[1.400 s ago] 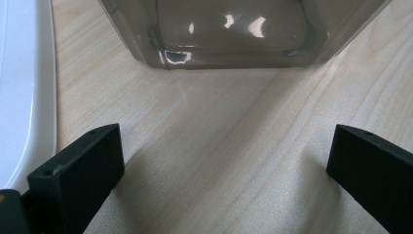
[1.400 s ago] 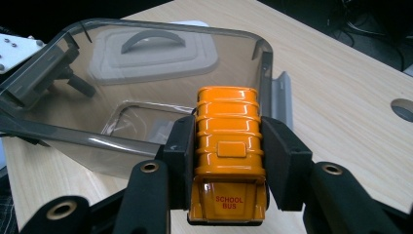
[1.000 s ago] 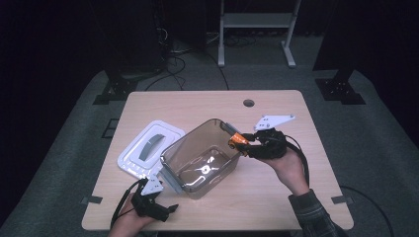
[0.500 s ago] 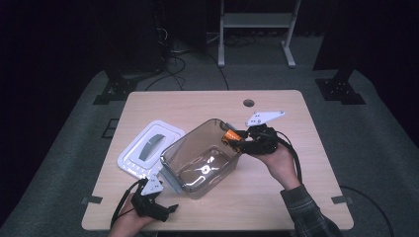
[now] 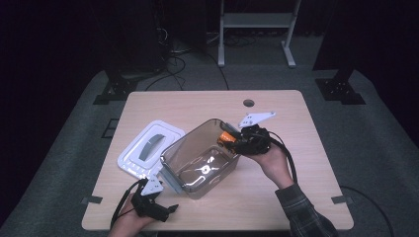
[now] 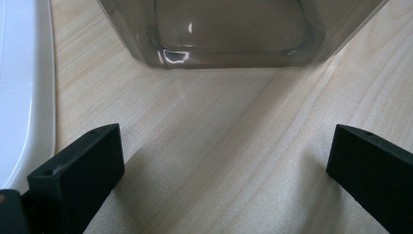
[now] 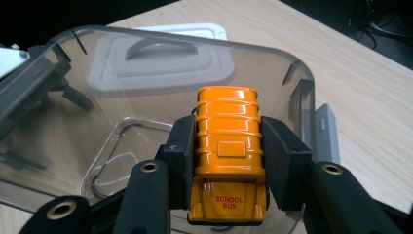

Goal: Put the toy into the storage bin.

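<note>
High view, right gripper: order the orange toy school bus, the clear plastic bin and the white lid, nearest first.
1. Orange toy school bus: clamped in the right gripper.
2. Clear plastic bin: right below the bus, mid-table.
3. White lid: flat on the table beyond the bin's far side.

White lid (image 5: 149, 149) with grey handle, flat on wooden table (image 5: 276, 106), just beside bin; metal stand (image 5: 257, 20), cables (image 5: 170, 47) on floor behind.

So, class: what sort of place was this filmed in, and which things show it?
Probably a recording studio or lab: a lone wooden table on grey carpet, dark surroundings, loose cables and a metal stand behind.
</note>
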Demonstrator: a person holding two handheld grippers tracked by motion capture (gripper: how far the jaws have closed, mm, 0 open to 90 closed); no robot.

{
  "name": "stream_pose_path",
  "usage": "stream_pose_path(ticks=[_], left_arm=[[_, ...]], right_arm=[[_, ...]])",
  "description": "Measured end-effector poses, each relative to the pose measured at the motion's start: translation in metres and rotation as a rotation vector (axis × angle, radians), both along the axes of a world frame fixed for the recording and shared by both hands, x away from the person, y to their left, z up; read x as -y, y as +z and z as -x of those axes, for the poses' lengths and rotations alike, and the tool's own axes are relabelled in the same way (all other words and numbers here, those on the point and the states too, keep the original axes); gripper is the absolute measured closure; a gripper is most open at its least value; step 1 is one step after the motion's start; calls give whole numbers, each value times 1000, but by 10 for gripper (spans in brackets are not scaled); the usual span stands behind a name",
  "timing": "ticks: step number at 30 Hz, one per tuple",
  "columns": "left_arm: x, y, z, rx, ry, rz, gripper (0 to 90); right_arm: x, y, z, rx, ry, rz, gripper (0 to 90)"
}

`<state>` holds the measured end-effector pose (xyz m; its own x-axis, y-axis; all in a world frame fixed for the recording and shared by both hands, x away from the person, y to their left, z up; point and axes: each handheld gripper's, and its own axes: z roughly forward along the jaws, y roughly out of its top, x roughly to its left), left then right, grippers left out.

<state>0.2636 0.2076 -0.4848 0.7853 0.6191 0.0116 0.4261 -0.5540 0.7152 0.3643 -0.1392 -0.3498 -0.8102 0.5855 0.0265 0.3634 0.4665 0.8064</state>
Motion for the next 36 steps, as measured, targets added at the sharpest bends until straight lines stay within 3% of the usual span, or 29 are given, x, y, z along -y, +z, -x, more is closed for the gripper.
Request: stream_pose_path(ticks=[21, 36], left_arm=[[0, 0, 0, 1, -1, -1, 0], [0, 0, 0, 0, -1, 0, 0]], right_arm=[[-8, -20, -5, -47, -1, 48, 582], [9, -8, 0, -8, -19, -10, 579]])
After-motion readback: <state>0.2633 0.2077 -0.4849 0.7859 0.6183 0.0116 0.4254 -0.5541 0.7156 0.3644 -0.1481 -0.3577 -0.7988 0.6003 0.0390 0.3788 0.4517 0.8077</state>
